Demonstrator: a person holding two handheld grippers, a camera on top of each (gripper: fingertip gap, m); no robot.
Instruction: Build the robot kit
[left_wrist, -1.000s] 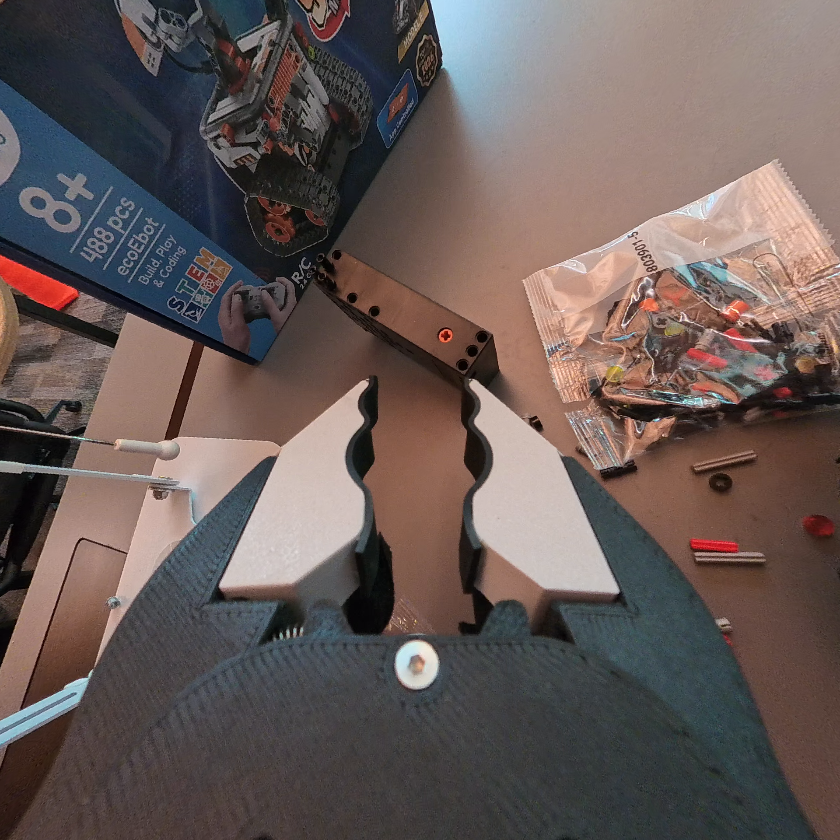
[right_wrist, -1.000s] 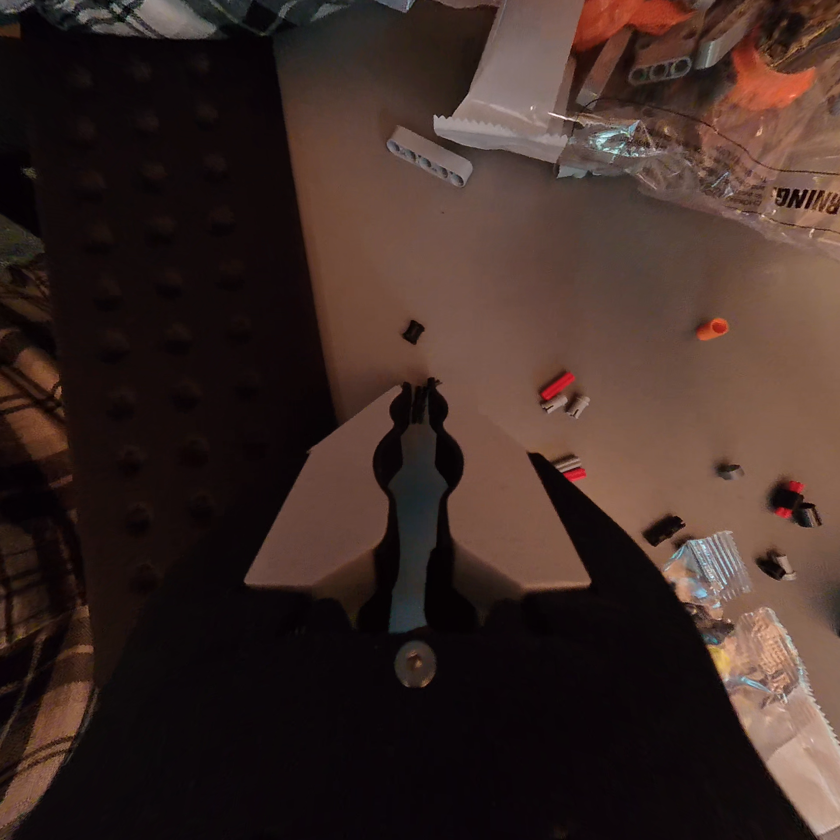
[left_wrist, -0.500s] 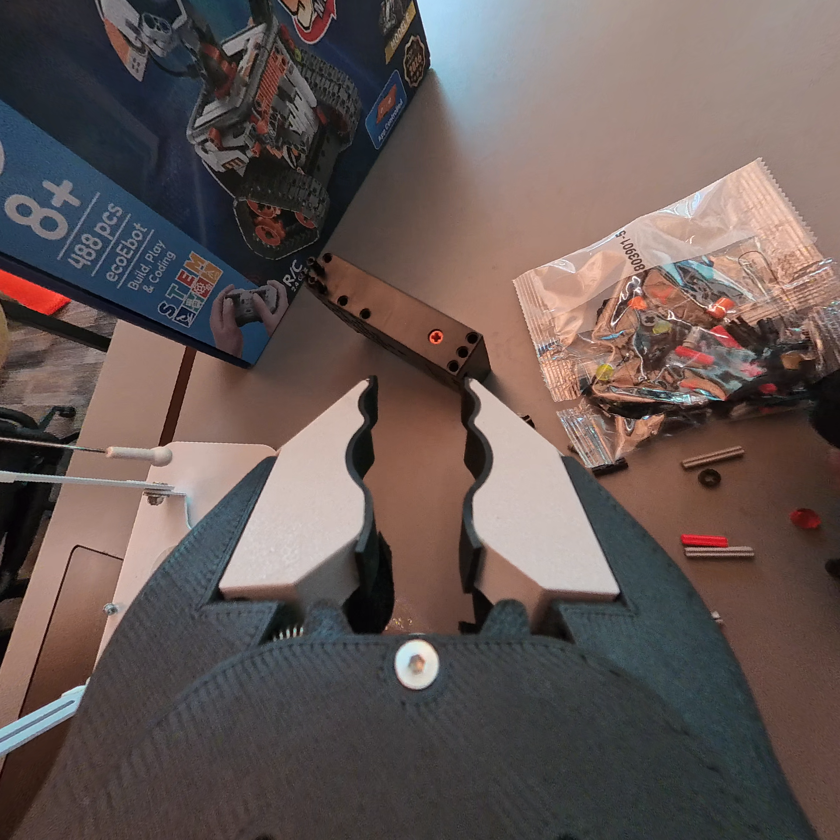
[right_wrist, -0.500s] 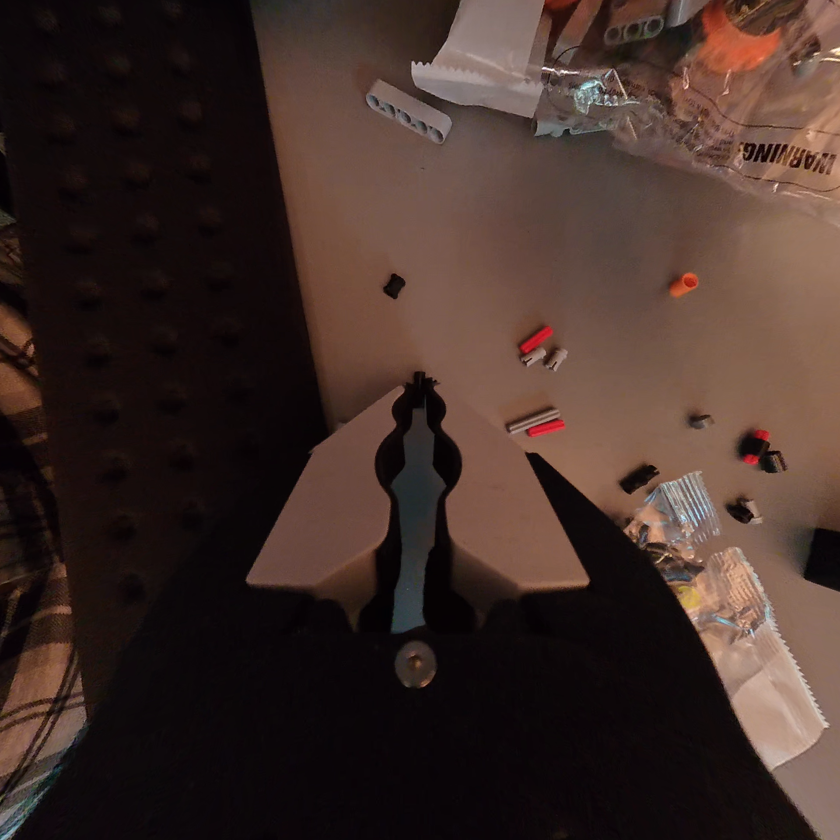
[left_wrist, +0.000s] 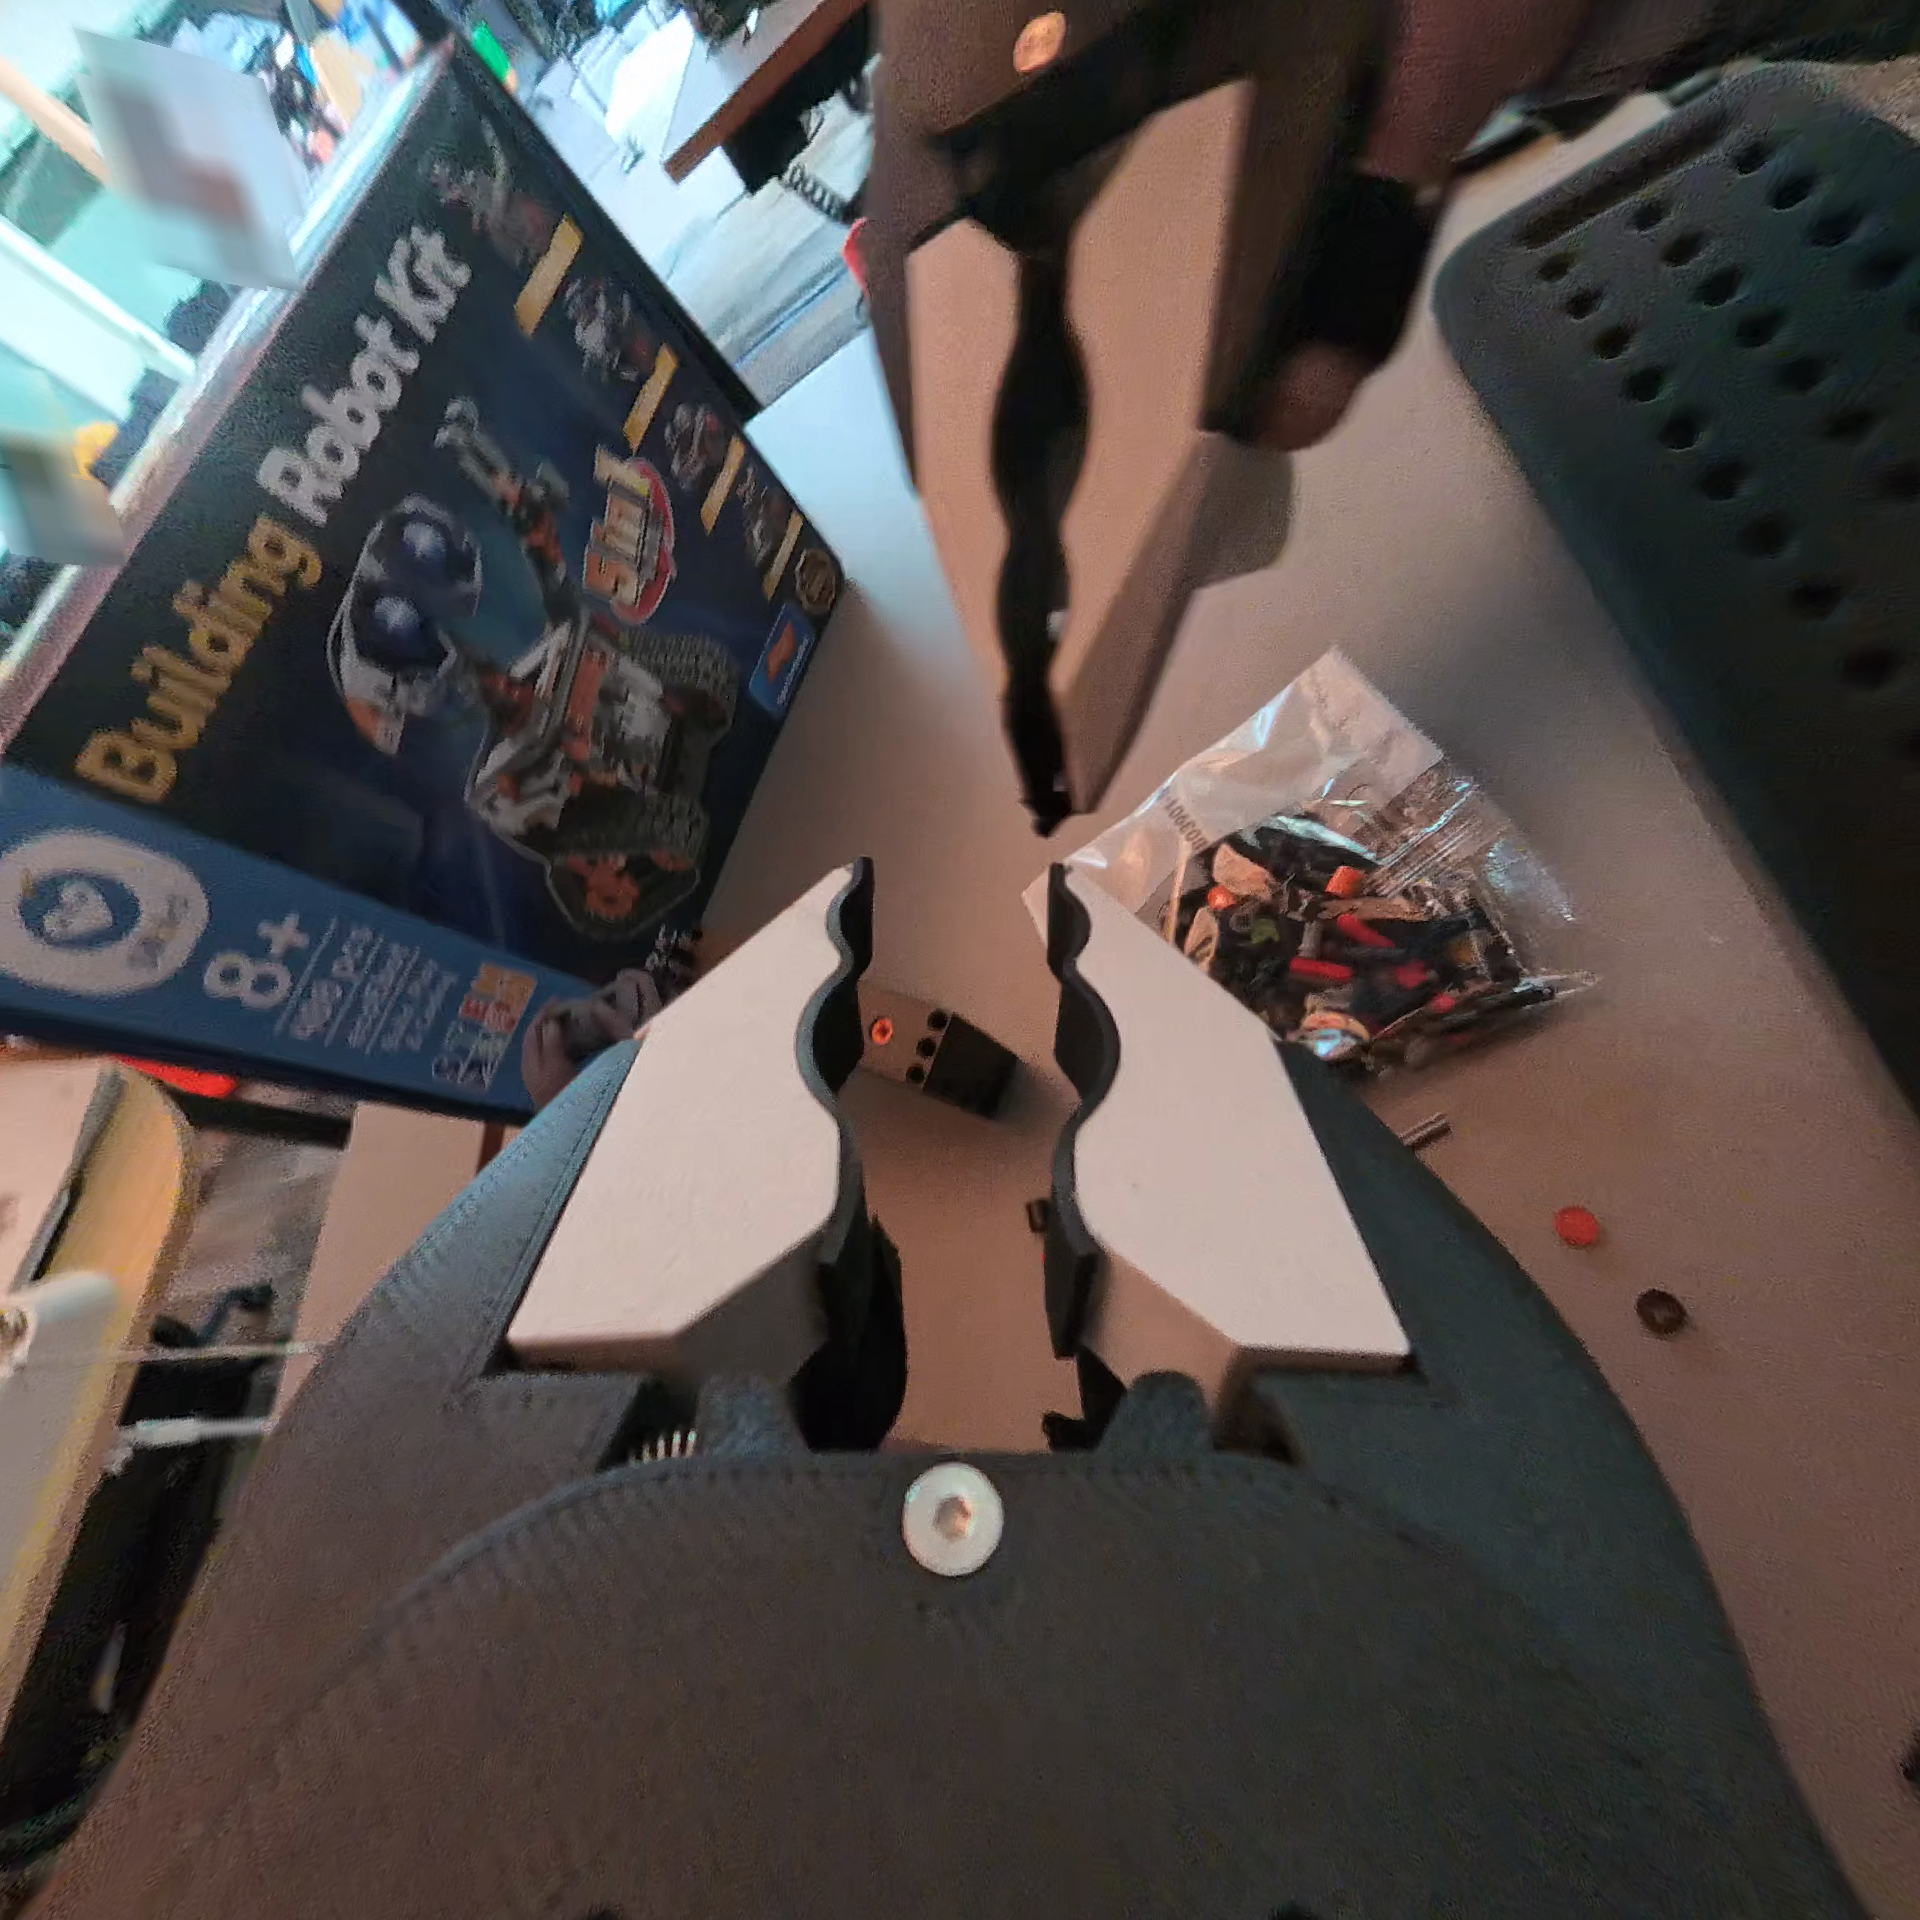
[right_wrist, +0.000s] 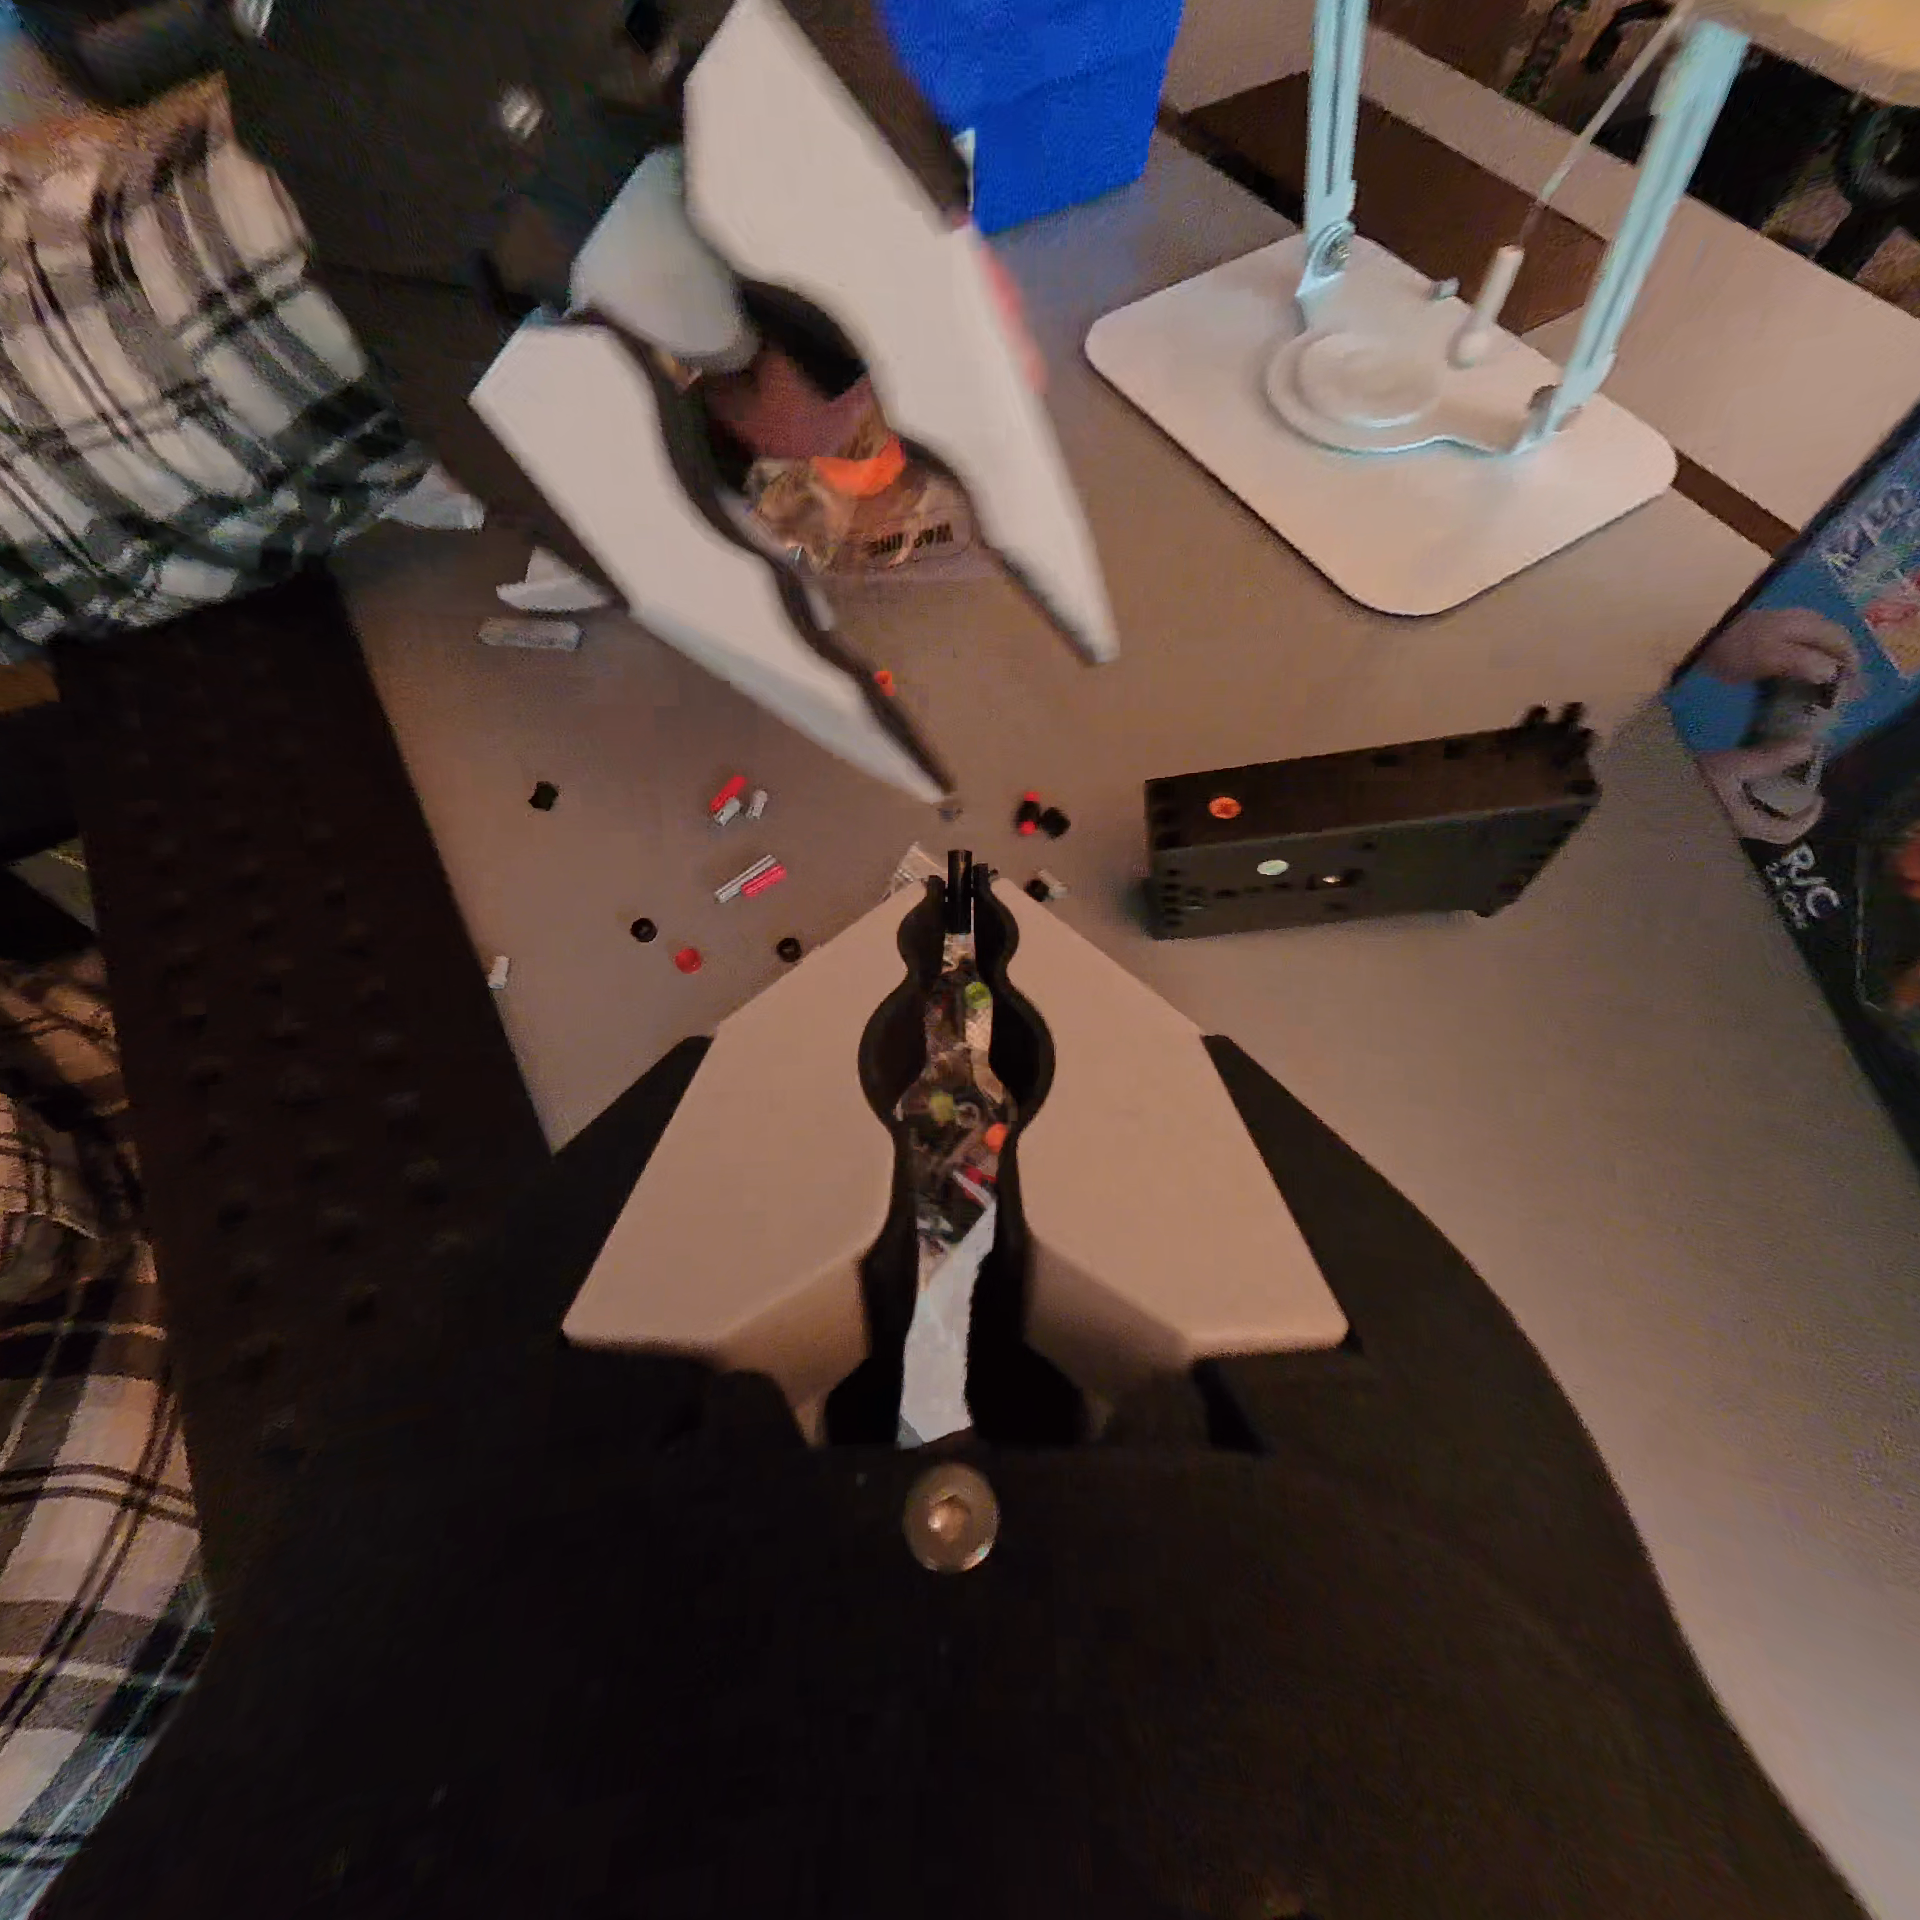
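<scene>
Your right hand-held gripper (right_wrist: 958, 883) pinches a tiny black peg (right_wrist: 958, 871) at its fingertips, held above the grey tabletop (right_wrist: 1351, 1143); it's probably a connector pin. Your left hand-held gripper (left_wrist: 956, 904) gapes wide and empty, tips close to the right one's, above the black rectangular holed block (left_wrist: 935, 1055). The clear plastic parts bag (left_wrist: 1340, 914) lies beside it.

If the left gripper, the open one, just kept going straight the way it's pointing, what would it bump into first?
Probably the right gripper, whose shut tips, pinching a small black peg, hang just ahead of the left gripper and point back at it. Depth is hard to judge; the black block lies on the table below the gap.
</scene>
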